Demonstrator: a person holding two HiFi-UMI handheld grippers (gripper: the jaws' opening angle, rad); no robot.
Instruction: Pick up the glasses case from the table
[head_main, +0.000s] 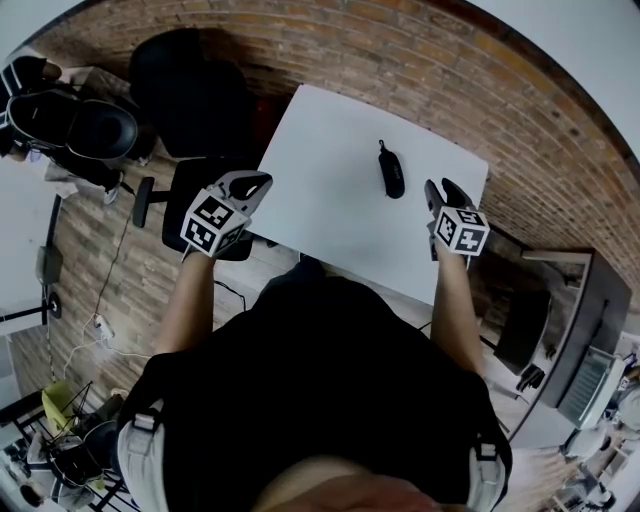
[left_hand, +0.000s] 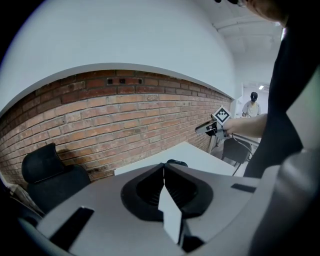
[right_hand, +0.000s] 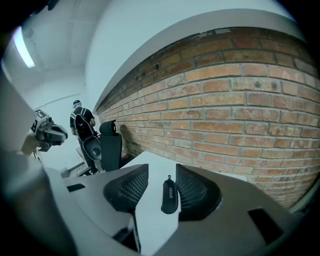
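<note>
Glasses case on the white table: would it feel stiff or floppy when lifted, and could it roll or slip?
Probably stiff: the glasses case keeps a smooth, rounded capsule shape lying flat on the table. Its rounded sides suggest it might roll sideways if nudged. It looks slim, so likely light; whether its black shell is slippery can't be told.

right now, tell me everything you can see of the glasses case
The glasses case is black, matte, long and round-ended. It is closed, with a small pull tab at its far end and pale lettering along its top. It lies flat on the white table, toward the table's far edge. Only the table touches it.
</note>
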